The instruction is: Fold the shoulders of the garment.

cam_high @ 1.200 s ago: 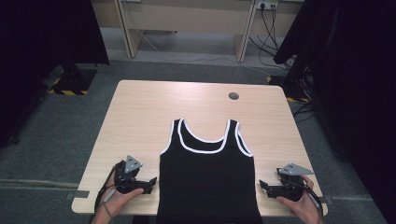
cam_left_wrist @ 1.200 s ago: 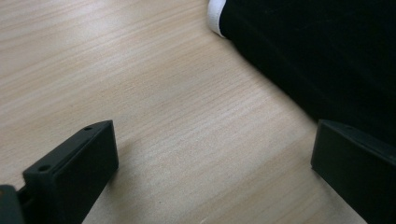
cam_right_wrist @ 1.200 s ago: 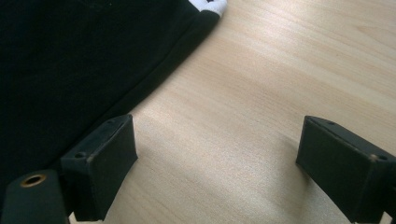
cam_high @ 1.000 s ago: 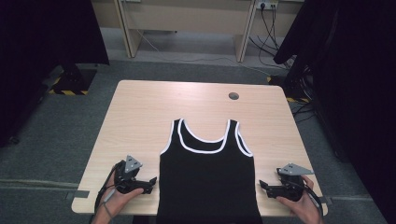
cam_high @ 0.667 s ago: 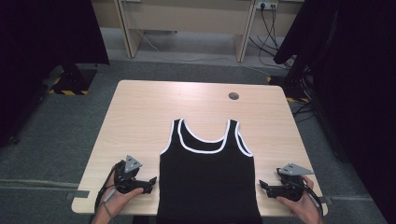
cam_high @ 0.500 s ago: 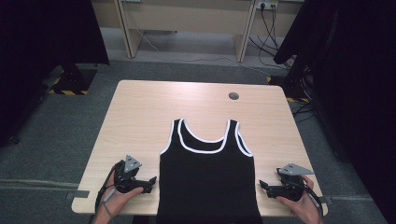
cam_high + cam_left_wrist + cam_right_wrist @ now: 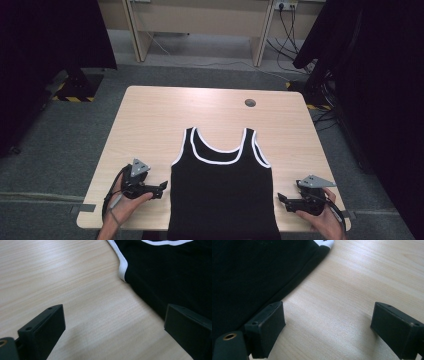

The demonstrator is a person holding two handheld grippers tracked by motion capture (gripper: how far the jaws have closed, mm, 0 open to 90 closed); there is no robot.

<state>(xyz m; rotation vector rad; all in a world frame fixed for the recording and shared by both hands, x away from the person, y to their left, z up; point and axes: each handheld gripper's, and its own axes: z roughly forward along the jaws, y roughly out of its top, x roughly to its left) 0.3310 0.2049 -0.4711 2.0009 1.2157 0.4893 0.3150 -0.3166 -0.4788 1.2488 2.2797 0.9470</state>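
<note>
We have a black tank top (image 7: 222, 190) with white trim lying flat and face up on the near half of the pale wooden table (image 7: 150, 120), straps pointing away from us and the hem hanging over the near edge. Our left gripper (image 7: 159, 189) sits low on the wood just beside the garment's left side seam; in the left gripper view the jaws stand wide apart with nothing between them but bare table, one jaw near the dark cloth edge. Our right gripper (image 7: 281, 199) sits likewise just off the right side seam, jaws spread wide and empty, the fabric edge close by one jaw in the right gripper view. We judge this to be the very start of the work: both tools poised at the flanks, no grasp yet made, probably ahead of a fold or a lift. The next move would call for sliding each lower jaw under the side hem and pinching both layers evenly, so the cloth does not bunch. No brand, label or writing can be read anywhere on the top. A small round grommet (image 7: 250, 103) marks the table's far side.
</note>
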